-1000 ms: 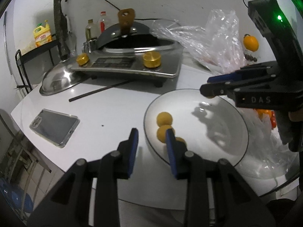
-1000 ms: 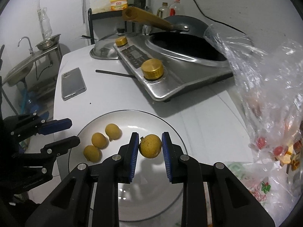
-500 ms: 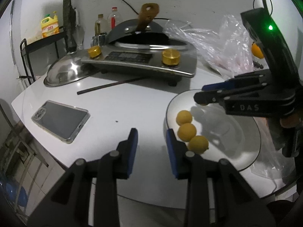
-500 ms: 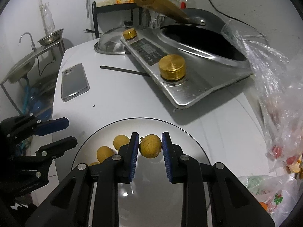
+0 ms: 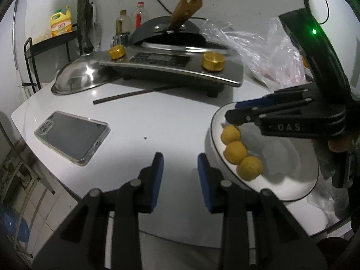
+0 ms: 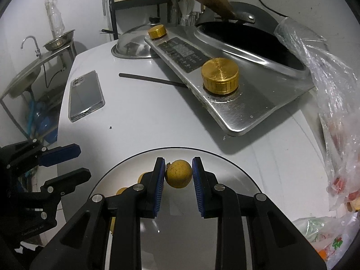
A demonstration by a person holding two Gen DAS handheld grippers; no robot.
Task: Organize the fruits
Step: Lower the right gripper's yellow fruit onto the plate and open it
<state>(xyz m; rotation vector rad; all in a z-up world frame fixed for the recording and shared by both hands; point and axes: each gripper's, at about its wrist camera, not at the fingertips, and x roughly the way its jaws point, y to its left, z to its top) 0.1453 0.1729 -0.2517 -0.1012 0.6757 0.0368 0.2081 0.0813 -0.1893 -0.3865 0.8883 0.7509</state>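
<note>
Holding a small yellow-brown fruit [image 6: 178, 173] between my right fingers [image 6: 158, 180], clenched on both its sides, I hover it over the white plate [image 6: 227, 164]. Three like fruits [image 5: 235, 151] lie in a row on that plate's left edge. My left gripper [image 5: 180, 171] stands released, grasping nothing, above the table [image 5: 157, 121] just left of the plate.

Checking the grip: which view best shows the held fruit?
The right wrist view: the fruit sits between the right gripper pads, above the plate. In the left wrist view, that gripper hides it.
</note>
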